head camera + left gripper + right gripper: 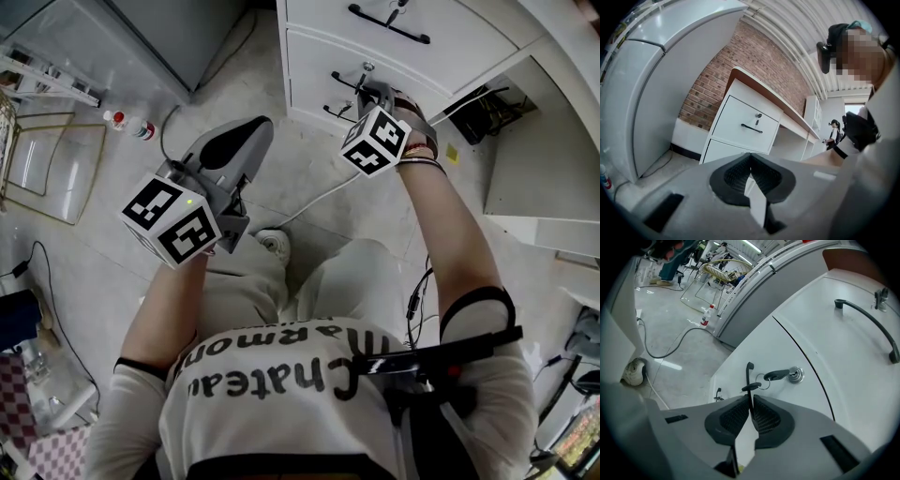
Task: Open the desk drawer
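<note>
Right gripper (pixel 750 401): your jaws clamp the drawer handle (pixel 748 373) — bar pinched between the pads.
Left gripper (pixel 750 161): pressed together on nothing — well apart from the drawer (pixel 754 348).

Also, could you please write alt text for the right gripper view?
The right gripper is shut on the black handle of a white desk drawer, beside a key in its lock. A second drawer with a longer handle is alongside.

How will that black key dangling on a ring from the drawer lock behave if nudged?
Probably the dangling black key hangs loose from a thin metal ring, so it would likely swing and tap the white drawer front. It looks small and light, so it should move easily.
</note>
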The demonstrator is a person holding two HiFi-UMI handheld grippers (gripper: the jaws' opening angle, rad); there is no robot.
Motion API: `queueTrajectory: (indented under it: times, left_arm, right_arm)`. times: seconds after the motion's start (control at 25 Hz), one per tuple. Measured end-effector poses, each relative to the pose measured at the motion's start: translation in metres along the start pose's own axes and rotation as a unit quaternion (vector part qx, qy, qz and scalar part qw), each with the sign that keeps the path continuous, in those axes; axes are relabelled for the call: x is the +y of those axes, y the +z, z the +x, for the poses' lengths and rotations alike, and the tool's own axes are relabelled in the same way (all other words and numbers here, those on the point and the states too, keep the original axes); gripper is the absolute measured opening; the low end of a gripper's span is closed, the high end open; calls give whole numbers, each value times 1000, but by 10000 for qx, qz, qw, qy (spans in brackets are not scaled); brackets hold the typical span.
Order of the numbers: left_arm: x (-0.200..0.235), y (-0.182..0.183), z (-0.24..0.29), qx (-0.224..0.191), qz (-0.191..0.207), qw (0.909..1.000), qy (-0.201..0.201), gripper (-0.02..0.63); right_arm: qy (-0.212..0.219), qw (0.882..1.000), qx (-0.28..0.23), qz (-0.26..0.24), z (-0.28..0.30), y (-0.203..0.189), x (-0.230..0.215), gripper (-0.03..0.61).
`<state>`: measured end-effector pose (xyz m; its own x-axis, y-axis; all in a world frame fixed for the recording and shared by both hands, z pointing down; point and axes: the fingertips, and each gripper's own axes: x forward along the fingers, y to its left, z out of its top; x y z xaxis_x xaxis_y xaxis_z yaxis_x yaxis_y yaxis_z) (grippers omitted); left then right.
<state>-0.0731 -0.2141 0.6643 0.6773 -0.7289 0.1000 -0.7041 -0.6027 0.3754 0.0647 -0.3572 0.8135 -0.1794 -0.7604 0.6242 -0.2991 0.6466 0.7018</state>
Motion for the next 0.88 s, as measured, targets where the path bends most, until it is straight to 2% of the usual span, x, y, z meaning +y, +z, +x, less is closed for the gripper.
queueTrajectory:
  times: [0.12, 0.36, 0.88]
  left_arm:
    - [-2, 1, -2, -35, -1, 10000, 10, 15]
    - [-9, 0, -3, -128, 245, 9996, 88, 15]
    - [-10, -6, -4, -107, 227, 9996, 120, 15]
  right_arm:
    - [41, 10000, -35, 82, -8, 3, 7, 34]
    - [125, 9998, -117, 49, -25, 4, 25, 34]
    - [354, 9989, -193, 237, -57, 13, 59, 34]
